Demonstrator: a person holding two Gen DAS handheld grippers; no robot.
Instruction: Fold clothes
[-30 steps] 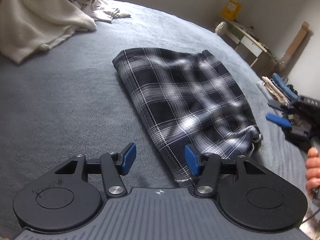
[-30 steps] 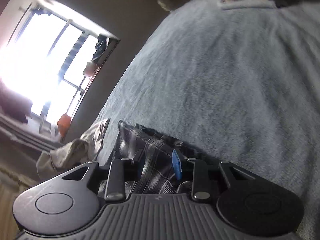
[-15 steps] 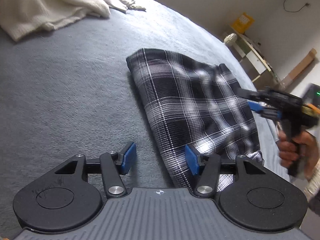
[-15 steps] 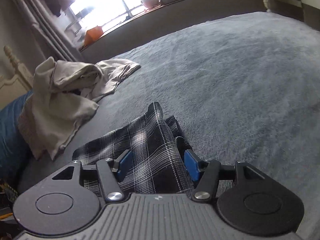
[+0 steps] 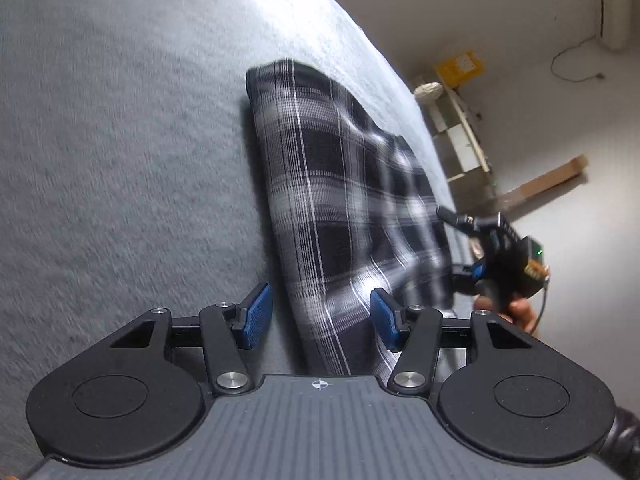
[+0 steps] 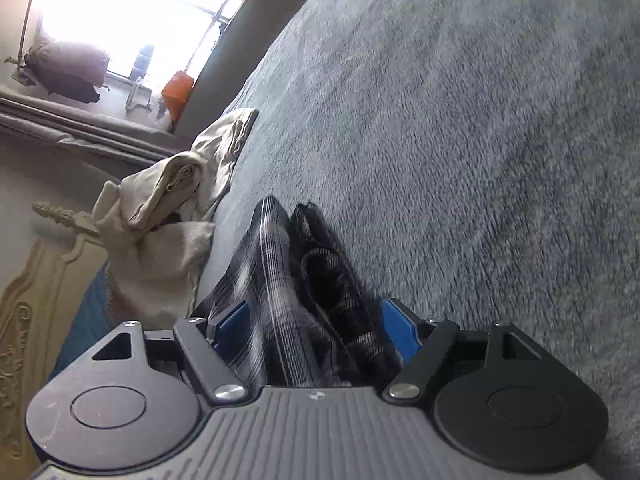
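Observation:
A folded black-and-white plaid garment (image 5: 340, 200) lies on the grey bed cover (image 5: 120, 160). My left gripper (image 5: 320, 316) is open, its blue pads either side of the garment's near edge, not closed on it. My right gripper (image 6: 316, 328) is open, with the plaid garment (image 6: 300, 280) bunched between its blue pads (image 6: 396, 328). The right gripper also shows in the left wrist view (image 5: 492, 256), at the garment's right edge, held by a hand.
A pile of cream clothes (image 6: 168, 220) lies on the bed to the left, near a carved headboard (image 6: 24, 300). A window (image 6: 132, 12) is behind it. A shelf with a yellow box (image 5: 460, 68) stands beyond the bed's far side.
Both cameras have tilted and moved closer to the plaid garment. The right gripper has moved further onto the garment's edge, with more cloth between its pads. Both stay open.

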